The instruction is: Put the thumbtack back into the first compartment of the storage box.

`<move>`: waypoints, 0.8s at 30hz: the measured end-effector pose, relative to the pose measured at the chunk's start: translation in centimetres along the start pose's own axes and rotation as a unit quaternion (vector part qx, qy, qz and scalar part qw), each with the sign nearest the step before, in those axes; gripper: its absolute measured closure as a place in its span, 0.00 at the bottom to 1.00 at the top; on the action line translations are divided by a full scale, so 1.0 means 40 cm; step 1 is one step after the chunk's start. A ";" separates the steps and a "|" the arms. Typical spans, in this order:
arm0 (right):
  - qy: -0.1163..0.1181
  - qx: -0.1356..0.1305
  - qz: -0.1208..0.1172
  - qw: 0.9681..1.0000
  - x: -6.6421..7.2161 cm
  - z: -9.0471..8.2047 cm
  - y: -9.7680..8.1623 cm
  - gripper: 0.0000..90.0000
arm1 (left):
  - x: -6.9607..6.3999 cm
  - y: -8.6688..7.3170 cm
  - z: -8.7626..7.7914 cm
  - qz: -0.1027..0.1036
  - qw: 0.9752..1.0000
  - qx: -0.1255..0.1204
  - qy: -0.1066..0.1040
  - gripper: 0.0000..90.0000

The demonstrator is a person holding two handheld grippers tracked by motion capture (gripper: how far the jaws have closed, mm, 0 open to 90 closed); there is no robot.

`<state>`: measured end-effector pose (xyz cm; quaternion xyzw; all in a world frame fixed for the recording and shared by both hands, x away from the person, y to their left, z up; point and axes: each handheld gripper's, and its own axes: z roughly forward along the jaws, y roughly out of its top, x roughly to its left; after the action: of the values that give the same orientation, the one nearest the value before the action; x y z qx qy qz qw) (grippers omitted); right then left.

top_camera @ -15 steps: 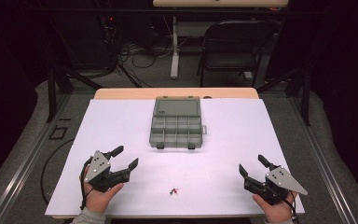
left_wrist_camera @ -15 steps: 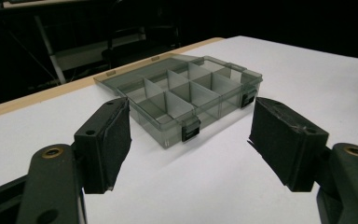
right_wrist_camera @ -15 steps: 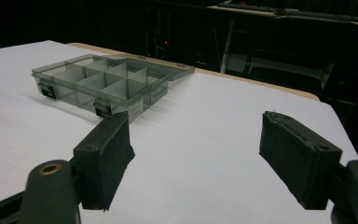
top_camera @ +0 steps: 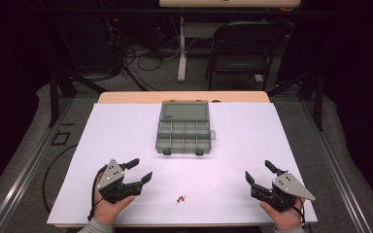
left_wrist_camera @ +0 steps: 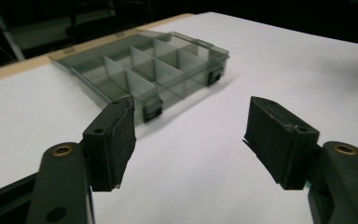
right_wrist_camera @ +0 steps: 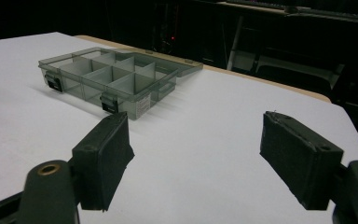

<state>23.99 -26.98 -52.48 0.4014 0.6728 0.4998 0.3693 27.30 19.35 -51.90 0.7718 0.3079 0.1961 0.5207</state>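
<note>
Screws [top_camera: 181,198], tiny red and dark bits, lie on our matte white table [top_camera: 233,145] between our grippers: left gripper [top_camera: 137,171] jaws spread, smoky clear plastic box [top_camera: 184,132] gridded beyond, right gripper [top_camera: 257,172] jaws spread.

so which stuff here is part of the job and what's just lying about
Part of the job:
- compartment box, lid open
- small red and green bits on the white sheet
- left gripper and right gripper, both open and holding nothing

Just there:
- folding chair
- cables on the floor
</note>
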 end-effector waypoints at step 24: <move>0.030 0.008 -0.008 1.000 0.003 0.047 0.008 0.26 | -0.168 -0.060 0.129 -0.016 0.988 0.132 -0.078 0.62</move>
<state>25.68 -26.12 -52.61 0.3841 0.6904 0.5034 0.3499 24.92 11.88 -55.98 0.8416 0.3016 0.0847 0.4399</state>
